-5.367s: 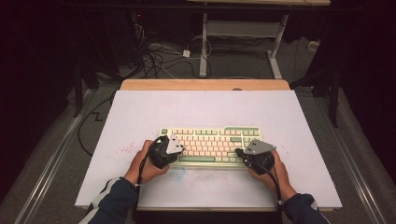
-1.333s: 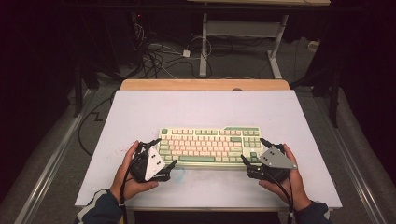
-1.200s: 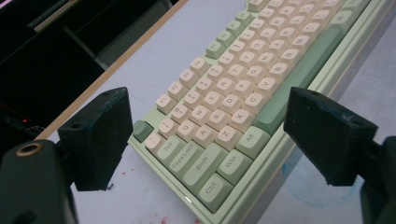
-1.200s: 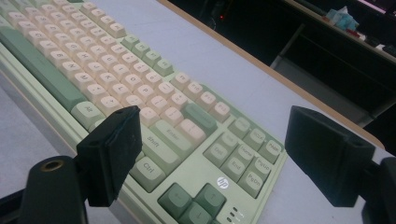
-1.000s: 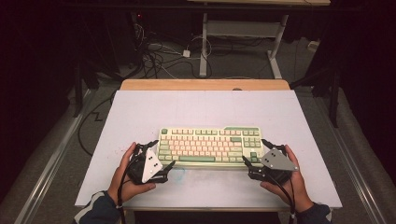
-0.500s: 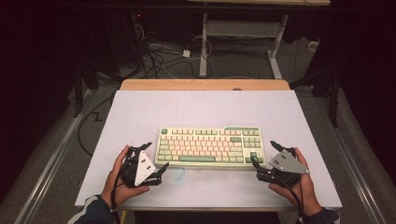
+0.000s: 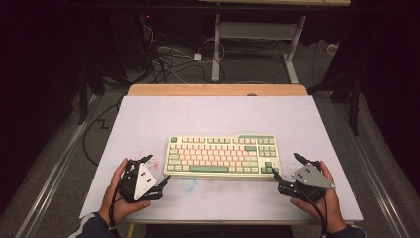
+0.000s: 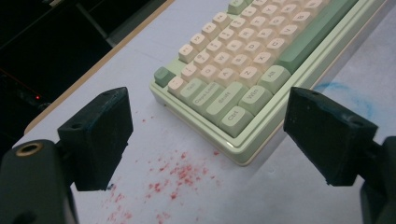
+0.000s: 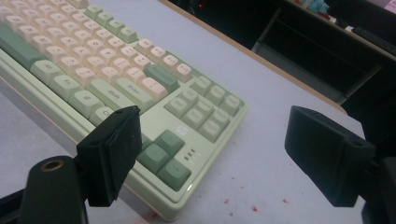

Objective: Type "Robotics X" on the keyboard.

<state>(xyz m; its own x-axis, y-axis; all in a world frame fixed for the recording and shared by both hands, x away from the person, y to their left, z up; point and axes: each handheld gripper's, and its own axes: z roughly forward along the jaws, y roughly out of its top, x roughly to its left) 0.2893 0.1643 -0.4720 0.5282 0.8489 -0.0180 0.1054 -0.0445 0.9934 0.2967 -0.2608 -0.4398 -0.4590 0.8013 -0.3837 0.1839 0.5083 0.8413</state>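
I have one table (image 7: pixel 218 111) in front of me, its white top (image 7: pixel 213 124) running back to a bare wooden strip (image 7: pixel 218 89) along the far edge. On it lies one keyboard (image 7: pixel 223 154), cream and green, set square to me at the middle of the near half. Its left front corner sits between my left jaws in the left gripper view (image 8: pixel 243 154), and its right end with the arrow keys fills the lower left of the right gripper view (image 9: pixel 177 154).

Two hands, two grippers. My left hand (image 7: pixel 119 196) holds the left gripper (image 7: pixel 157 171) on the table just off the keyboard's left front corner, near but apart from it. Its jaws stand wide apart with nothing between them but table and that keyboard corner; they touch neither. My right hand (image 7: pixel 317 198) holds the right gripper (image 7: pixel 286 165) just off the right front corner, equally spread and gripping nothing; one jaw overlaps the keyboard edge in its own view, though I cannot tell if it touches.

Smaller marks: one scatter of red specks (image 8: pixel 177 175) by the left corner, a few more (image 9: pixel 252 205) at the right, and one faint blue smudge (image 7: pixel 189 184) in front of the keyboard.
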